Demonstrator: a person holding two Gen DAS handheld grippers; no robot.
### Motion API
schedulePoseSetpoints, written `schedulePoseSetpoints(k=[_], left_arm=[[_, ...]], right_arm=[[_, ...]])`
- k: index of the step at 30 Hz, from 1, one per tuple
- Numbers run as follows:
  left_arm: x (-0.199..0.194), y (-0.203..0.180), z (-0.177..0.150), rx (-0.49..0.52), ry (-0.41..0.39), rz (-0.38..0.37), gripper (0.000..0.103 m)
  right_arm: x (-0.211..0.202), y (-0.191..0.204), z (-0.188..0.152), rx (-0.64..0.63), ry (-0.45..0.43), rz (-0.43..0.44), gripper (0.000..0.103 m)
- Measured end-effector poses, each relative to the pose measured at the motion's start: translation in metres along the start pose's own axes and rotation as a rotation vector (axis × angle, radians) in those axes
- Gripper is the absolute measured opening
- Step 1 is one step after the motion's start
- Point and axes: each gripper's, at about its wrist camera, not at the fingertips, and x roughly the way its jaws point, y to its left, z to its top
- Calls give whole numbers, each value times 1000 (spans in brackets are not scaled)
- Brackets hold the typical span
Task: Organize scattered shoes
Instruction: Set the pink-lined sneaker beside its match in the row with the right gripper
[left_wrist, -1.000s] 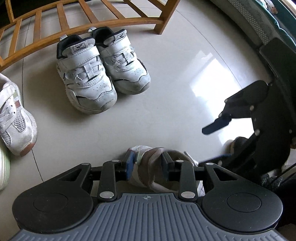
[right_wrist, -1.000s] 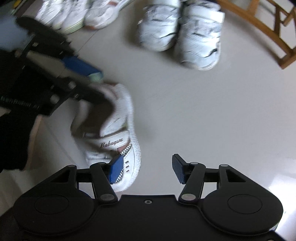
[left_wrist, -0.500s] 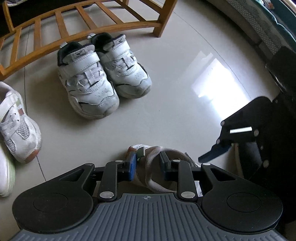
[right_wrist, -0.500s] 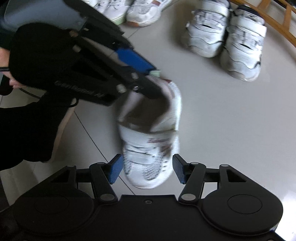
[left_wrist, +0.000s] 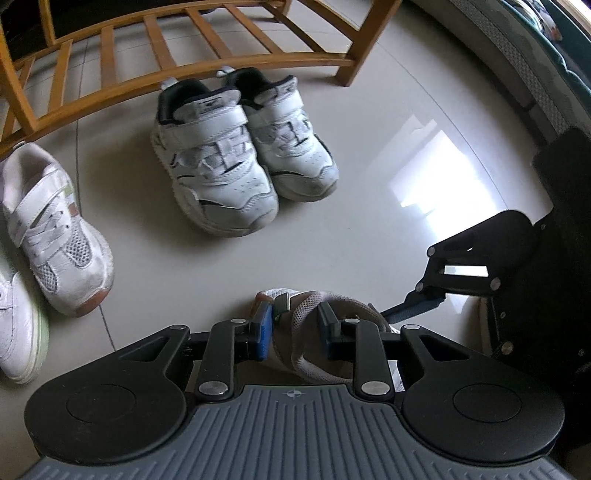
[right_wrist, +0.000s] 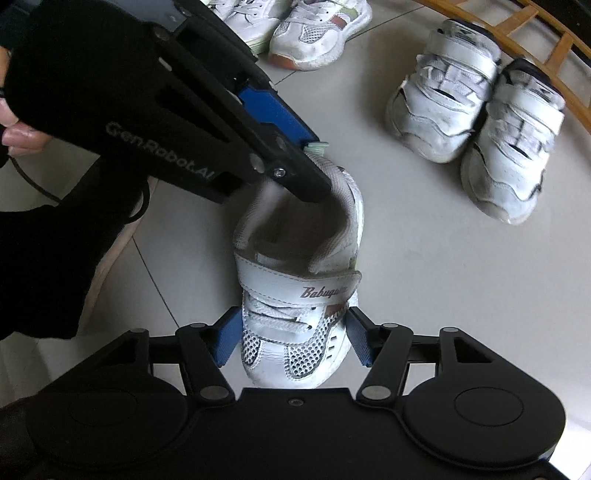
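A white mesh strap shoe (right_wrist: 295, 295) hangs heel-up over the floor. My left gripper (right_wrist: 314, 170) is shut on its grey heel collar (left_wrist: 306, 314), seen up close in the left wrist view between the blue pads (left_wrist: 264, 328). My right gripper (right_wrist: 293, 339) has its jaws opening, and the shoe's toe sits between its blue pads (right_wrist: 227, 341). They stand close beside the toe without pinching it. One finger (left_wrist: 417, 306) of the right gripper shows in the left wrist view.
A pair of white shoes with dark collars (left_wrist: 236, 155) stands toe-forward before a wooden slatted rack (left_wrist: 184, 74). A white mesh shoe with an orange sole (left_wrist: 55, 240) and a green-soled one (left_wrist: 18, 339) lie at the left. A black-gloved hand (right_wrist: 66, 74) holds the left gripper.
The held shoe has swung from the left of my right gripper's jaws to sit centred between them, toe first. The left gripper has shifted a little with the shoe still in it.
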Motion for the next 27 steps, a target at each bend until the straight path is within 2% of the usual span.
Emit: schedulePoseSetpoints(k=[9, 12, 15, 19, 27], left_arm=[[-15, 31, 6, -82, -35, 45, 30], [-24, 43, 8, -106, -61, 63, 30], [-37, 62, 8, -166, -98, 82, 31], [-46, 77, 6, -209, -118, 94, 31], [-55, 93, -3, -248, -122, 107, 31]], right_arm=[[2, -10, 21, 82, -46, 45, 64], [2, -21, 29, 152, -61, 60, 64], [7, -11, 44, 215, -82, 71, 64], [5, 3, 53, 242, -110, 56, 64], [2, -4, 78, 285, -153, 30, 64]])
